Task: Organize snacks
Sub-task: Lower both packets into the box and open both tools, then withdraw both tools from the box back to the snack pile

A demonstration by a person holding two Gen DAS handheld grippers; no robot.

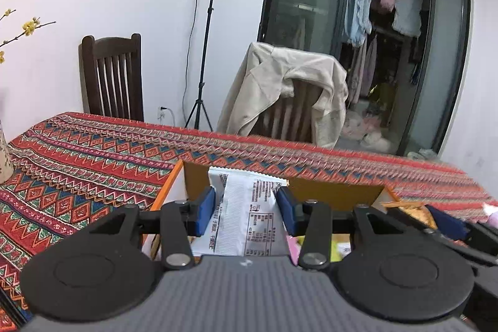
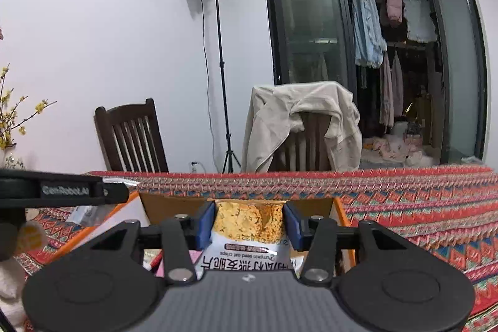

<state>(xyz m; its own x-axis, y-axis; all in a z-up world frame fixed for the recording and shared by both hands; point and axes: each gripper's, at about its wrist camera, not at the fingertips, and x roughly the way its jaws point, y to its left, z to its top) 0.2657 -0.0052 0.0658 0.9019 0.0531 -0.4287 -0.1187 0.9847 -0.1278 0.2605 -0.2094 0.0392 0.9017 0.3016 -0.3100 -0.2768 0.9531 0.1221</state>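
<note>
Left wrist: crinkly white foil pkt [image 1: 249, 207]

White snack packet [image 1: 249, 207] and oat-crisp packet [image 2: 249, 226] — both upright above orange box [image 1: 174, 176].

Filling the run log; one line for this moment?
left gripper: shut on white packet | right gripper: shut on oat crisps | both over box
</note>
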